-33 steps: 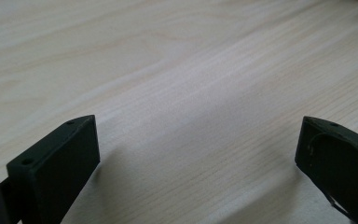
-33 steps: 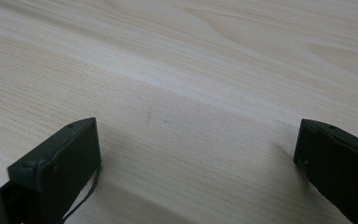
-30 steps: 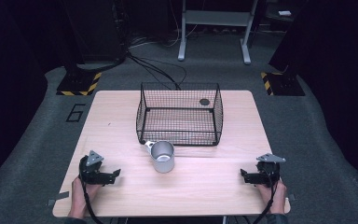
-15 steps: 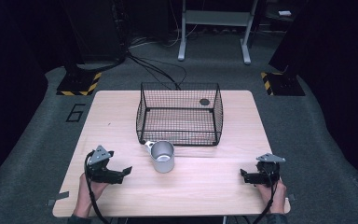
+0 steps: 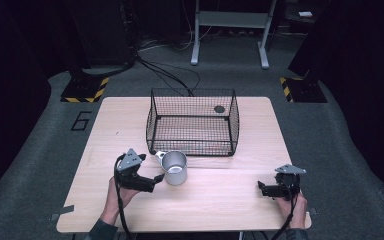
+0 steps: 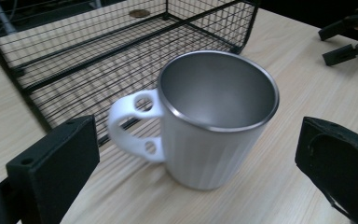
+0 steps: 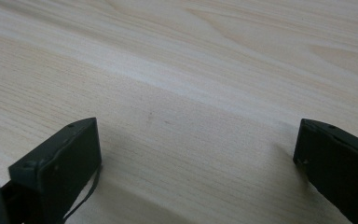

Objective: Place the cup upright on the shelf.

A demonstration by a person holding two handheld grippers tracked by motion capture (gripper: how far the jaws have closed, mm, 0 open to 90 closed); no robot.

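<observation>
Reaching: left gripper (image 5: 156, 179), jaws spread wide, points at the metal mug (image 5: 174, 168), likely lining up to grasp it.
Mug: upright on the wooden table (image 5: 220, 200), just before the wire basket (image 5: 192, 121), handle (image 6: 137, 125) toward the basket.
Right gripper (image 5: 264, 189): open, empty, resting low over bare table, well apart, apparently waiting.

— Where did the high view sit?
— Above the near edge, facing forward and down over the whole tabletop (image 5: 130, 120).
— And the tool views?
— Low and close; the left one shared the mug (image 6: 214, 121) and basket (image 6: 121, 51).
</observation>
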